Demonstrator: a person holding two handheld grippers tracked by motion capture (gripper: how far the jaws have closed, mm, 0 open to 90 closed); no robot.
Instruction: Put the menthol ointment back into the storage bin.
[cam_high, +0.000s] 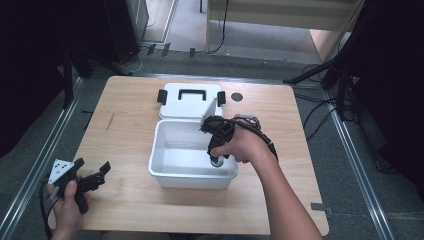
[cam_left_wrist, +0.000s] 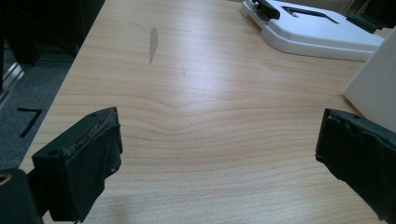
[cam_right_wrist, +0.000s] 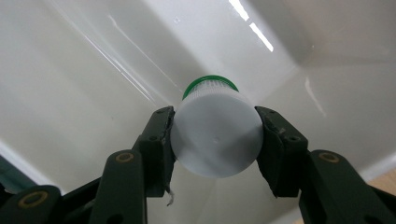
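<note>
Bottle (cam_right_wrist: 215, 140) sits clamped between right gripper (cam_right_wrist: 215, 144) fingers (cam_right_wrist: 159, 140), down inside white box (cam_high: 165, 170). Looks light, stiff, slick plastic; hold mid-body, squarely. Left gripper (cam_left_wrist: 217, 158) gapes wide, nothing between fingers, above table (cam_left_wrist: 187, 93).

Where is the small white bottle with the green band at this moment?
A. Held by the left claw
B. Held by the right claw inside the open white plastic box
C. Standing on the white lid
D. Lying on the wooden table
B: the right claw grips the small white bottle on both sides, with the open white plastic box walls around it.
</note>
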